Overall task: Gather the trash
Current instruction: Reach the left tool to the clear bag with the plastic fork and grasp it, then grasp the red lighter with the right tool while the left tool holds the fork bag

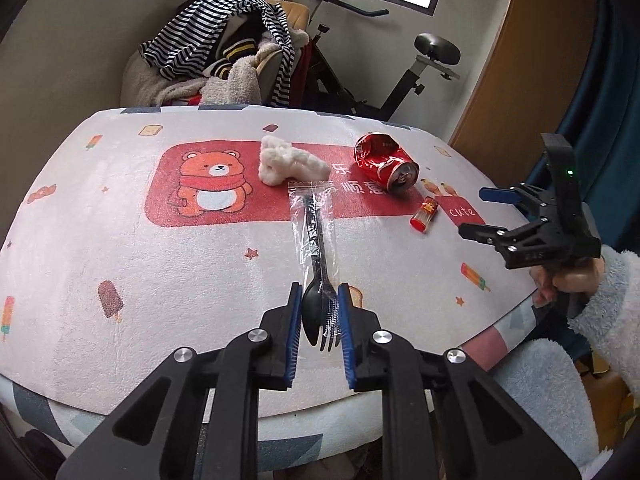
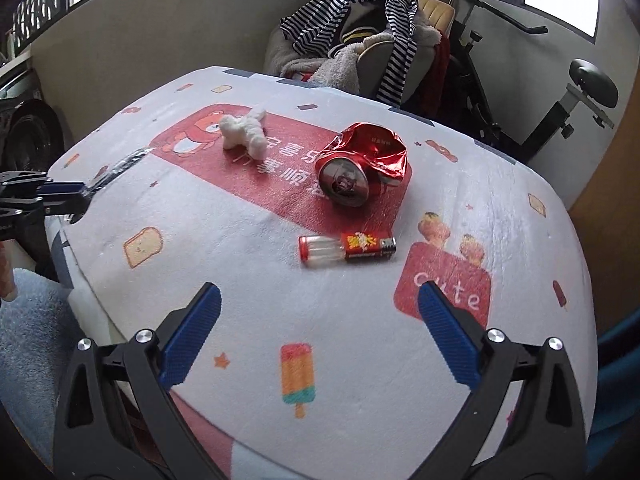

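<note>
Left gripper clamps the bagged black cutlery.
Right gripper gapes empty; the cutlery bag's clear edges barely show.

Left tool clamps wrapped cutlery packet above the cloth.

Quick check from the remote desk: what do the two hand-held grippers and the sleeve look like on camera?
Both match: the left hand-held gripper and right hand-held gripper have black angular linkage arms with triangular cut-outs, silver round pivot bolts, and blue ribbed pads on the fingers. A small green light glows on the right one's body. The sleeve is pale blue fluffy fleece.
</note>
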{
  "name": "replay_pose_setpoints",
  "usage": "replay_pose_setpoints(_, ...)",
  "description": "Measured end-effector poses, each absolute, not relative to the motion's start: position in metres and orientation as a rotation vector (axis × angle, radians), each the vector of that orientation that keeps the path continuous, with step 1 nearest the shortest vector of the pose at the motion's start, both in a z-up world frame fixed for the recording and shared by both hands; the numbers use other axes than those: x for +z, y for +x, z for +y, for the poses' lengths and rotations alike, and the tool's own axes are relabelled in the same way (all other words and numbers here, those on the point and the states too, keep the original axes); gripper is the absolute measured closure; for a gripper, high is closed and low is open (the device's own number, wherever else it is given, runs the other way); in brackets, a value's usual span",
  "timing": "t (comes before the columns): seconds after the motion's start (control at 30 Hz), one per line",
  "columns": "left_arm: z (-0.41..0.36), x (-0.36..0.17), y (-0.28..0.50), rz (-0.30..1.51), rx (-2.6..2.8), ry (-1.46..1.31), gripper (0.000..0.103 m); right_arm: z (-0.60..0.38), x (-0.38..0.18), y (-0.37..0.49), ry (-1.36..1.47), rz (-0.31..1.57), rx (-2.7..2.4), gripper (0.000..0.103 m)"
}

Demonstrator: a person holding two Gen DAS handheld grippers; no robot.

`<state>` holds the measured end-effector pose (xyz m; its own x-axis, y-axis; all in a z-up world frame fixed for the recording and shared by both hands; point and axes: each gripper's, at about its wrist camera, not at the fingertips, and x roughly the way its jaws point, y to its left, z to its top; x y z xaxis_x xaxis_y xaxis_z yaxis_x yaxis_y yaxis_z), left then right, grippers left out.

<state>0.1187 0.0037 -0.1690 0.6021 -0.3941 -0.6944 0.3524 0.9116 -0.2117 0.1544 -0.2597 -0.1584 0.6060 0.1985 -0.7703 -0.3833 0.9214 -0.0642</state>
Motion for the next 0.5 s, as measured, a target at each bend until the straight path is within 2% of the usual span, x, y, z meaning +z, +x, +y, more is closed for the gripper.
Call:
replay_pose_setpoints(0.2, 0.005, -0.169, 0.117, 0.799, -0.435, -0.044, 0.087, -0.248, -0.178, 0.201, -0.269, 0.967, 0.319, 0.006)
replay_pose_setpoints(0.5, 0.008, -0.173, 0.116, 0.799, -0.447, -0.07, 0.088, -0.256, -0.19, 0.229, -0.208, 1.033, 0.273, 0.006)
